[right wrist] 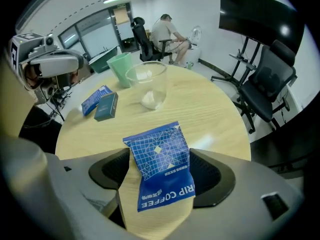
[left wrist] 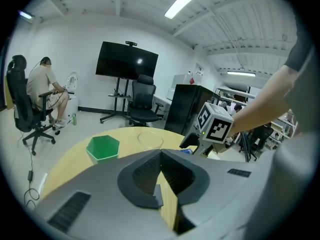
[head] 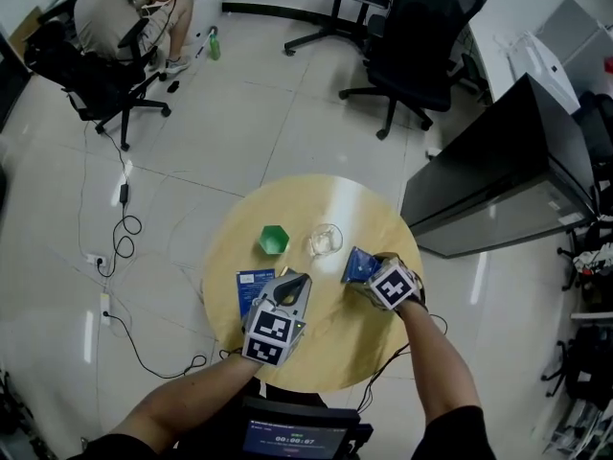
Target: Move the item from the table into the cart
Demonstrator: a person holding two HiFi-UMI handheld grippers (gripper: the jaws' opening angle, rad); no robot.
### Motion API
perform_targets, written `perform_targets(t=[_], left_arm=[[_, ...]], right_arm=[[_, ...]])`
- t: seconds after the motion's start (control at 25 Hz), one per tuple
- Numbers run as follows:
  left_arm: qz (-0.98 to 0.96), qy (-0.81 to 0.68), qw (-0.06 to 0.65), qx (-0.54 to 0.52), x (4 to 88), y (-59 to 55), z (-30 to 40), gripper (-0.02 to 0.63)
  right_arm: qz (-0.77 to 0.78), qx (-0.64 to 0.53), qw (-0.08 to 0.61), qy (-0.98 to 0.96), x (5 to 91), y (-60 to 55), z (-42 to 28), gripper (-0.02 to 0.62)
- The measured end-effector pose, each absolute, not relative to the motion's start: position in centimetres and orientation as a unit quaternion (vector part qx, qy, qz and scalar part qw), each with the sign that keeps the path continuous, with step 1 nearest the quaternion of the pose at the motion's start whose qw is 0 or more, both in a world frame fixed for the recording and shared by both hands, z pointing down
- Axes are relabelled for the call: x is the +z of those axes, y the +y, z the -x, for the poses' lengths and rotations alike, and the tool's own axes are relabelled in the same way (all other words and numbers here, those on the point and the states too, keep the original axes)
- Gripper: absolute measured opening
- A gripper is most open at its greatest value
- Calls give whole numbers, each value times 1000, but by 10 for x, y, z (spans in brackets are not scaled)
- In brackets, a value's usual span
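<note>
A blue drip-coffee packet [right wrist: 161,164] lies flat on the round yellow table [head: 335,199]. My right gripper [right wrist: 160,156] is open, pointing steeply down, with one wide-spread jaw on each side of the packet. From the head view, that packet [head: 358,263] shows just ahead of the right gripper [head: 364,276] on the table's right side. My left gripper [head: 300,281] hovers over the near left of the table. Its tips [left wrist: 160,154] meet, so it is shut, and it holds nothing. No cart is visible.
A green hexagonal cup [head: 274,240] and a clear glass [head: 326,240] stand mid-table. Two small boxes [head: 254,290] lie by the left gripper. A black cabinet [head: 517,161] stands to the right, an office chair [head: 421,36] beyond, a seated person [head: 124,12] far left, and cables [head: 120,238] on the floor.
</note>
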State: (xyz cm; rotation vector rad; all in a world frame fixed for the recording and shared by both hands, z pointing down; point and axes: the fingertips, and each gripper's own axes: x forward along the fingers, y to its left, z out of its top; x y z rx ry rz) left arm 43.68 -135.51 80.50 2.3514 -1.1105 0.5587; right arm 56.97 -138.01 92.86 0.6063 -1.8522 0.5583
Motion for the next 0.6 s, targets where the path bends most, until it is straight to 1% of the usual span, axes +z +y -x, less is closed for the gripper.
perform_targets(t=[0.16,0.4,0.48,0.6], left_arm=[[-851,-406,261,208,825,-1361,-438,17],[-847,-402,278,210,851,-1371,-439,17],[-849,-397,279,211,851,-1370,-443,17],[-852,-388,279,214,848,-1364,-445,17]], right_arm=[[-238,247,536,-772,947,-1389,-567,374],[-221,230,554,-769,965,-1397,-566,372],[-214,230,559,-768,965,-1396,-568,353],[-204,229,568,-764,961,-1394,-567,278]])
